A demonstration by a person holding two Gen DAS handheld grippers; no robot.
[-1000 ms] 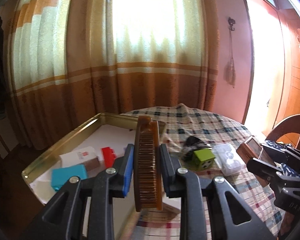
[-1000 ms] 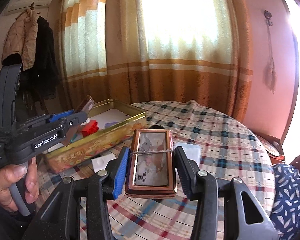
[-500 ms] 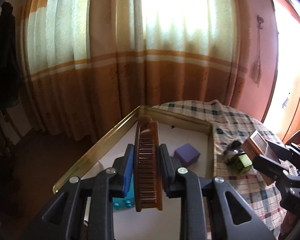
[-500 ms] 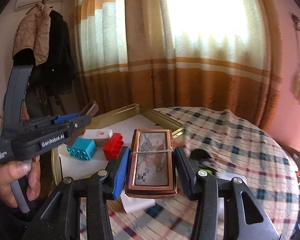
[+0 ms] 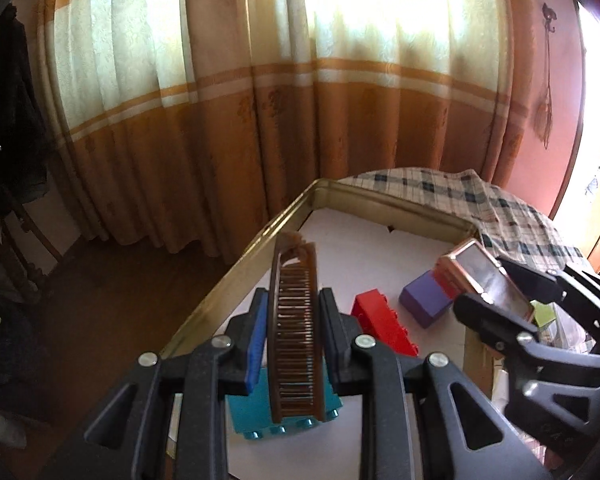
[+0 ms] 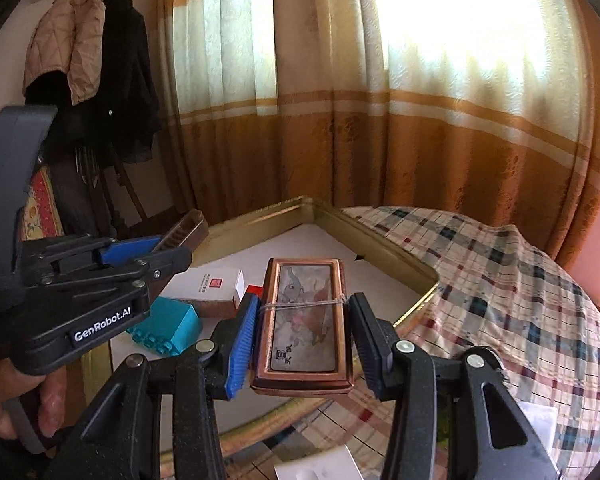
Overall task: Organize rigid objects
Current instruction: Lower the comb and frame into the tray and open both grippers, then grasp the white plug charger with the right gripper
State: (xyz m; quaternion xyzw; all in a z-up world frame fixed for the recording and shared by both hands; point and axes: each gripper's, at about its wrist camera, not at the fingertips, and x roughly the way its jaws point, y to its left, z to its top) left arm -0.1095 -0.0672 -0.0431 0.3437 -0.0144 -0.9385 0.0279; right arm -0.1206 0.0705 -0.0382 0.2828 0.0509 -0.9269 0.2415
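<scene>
The left gripper [image 5: 294,320] is clenched on a brown comb [image 5: 296,328], its two fingers pressed against the comb's flat sides at about mid-length. The comb stands on edge, pointing away from the camera, its rows of fine teeth facing the lens and its darker curved spine on the left. It sits in the lower middle of the left wrist frame, held above the gold tray [image 5: 236,276] and over a teal toy brick [image 5: 284,412] that lies on the tray's white liner.

The right gripper [image 6: 302,320] grasps a copper-framed box [image 6: 304,320] by its long sides, one finger on each. The box is rectangular, with a worn picture under a glossy face, a few characters near its lower end, and a thin band stretched across its middle. It fills the lower centre of the right wrist frame, above the tray's near rim. In the left wrist frame the same box appears at centre right, tilted, over the tray's right side.

On the liner also lie a red toy brick [image 5: 384,328] and a purple block [image 5: 426,300], close together but apart, and a white carton [image 6: 212,284] near the teal brick. The tray rests on a plaid tablecloth [image 6: 500,288], with striped curtains [image 6: 380,100] behind.
</scene>
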